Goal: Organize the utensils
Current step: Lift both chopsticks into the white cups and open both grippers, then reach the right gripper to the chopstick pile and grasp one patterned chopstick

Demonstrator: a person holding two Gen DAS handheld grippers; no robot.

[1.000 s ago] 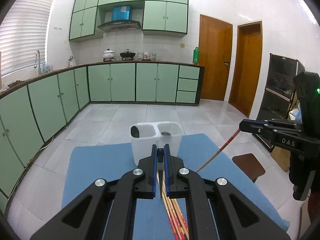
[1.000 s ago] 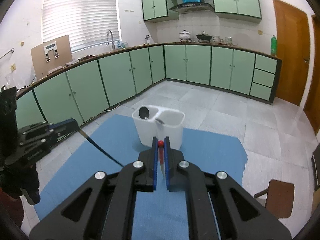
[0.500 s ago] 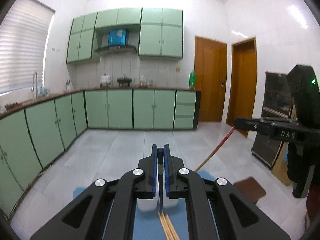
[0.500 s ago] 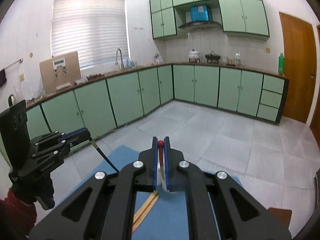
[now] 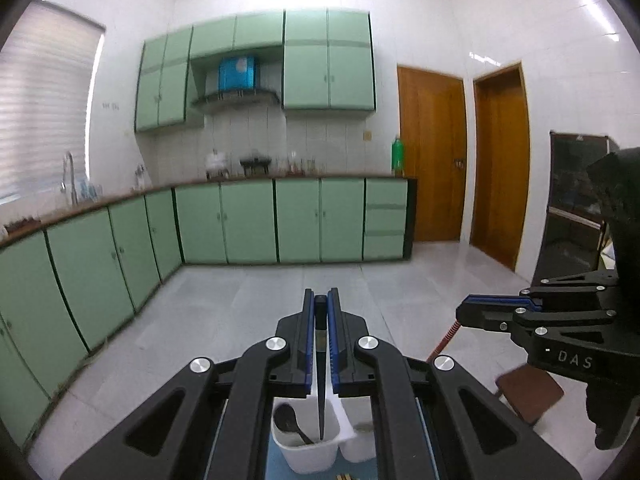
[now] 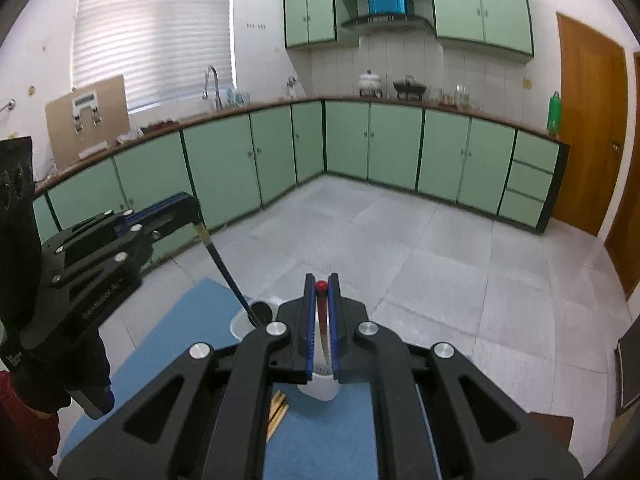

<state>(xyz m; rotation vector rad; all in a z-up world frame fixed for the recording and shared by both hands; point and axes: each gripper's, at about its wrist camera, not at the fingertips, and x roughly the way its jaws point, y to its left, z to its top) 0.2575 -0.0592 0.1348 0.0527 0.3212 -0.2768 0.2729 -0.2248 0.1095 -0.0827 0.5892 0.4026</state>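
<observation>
Lifted and tipped downward since a second ago, both grippers, with the white two-compartment holder (image 5: 308,448) now low under the jaws instead of ahead of them. Left gripper (image 5: 321,320): jaws nearly closed on a black chopstick (image 5: 320,392), pinched by its blunt top end and hanging tip-down into the holder's left compartment, beside a dark spoon (image 5: 289,422) leaning there. Same black stick seen from the right wrist camera slanting from the left gripper (image 6: 188,206) down to the holder's rim (image 6: 240,322). Right gripper (image 6: 321,312): jaws nearly closed on a red-tipped chopstick (image 6: 322,332), red knob at the fingertips, shaft dropping toward the holder below. From the left wrist view, red stick (image 5: 442,342) angling down out of the right gripper (image 5: 464,314). More wooden chopsticks (image 6: 278,408) lying on the blue mat (image 6: 180,344) just beside the holder. Beyond, tiled floor (image 6: 420,248), green cabinets (image 6: 392,148), and a brown stool (image 5: 530,394) off to the right.
</observation>
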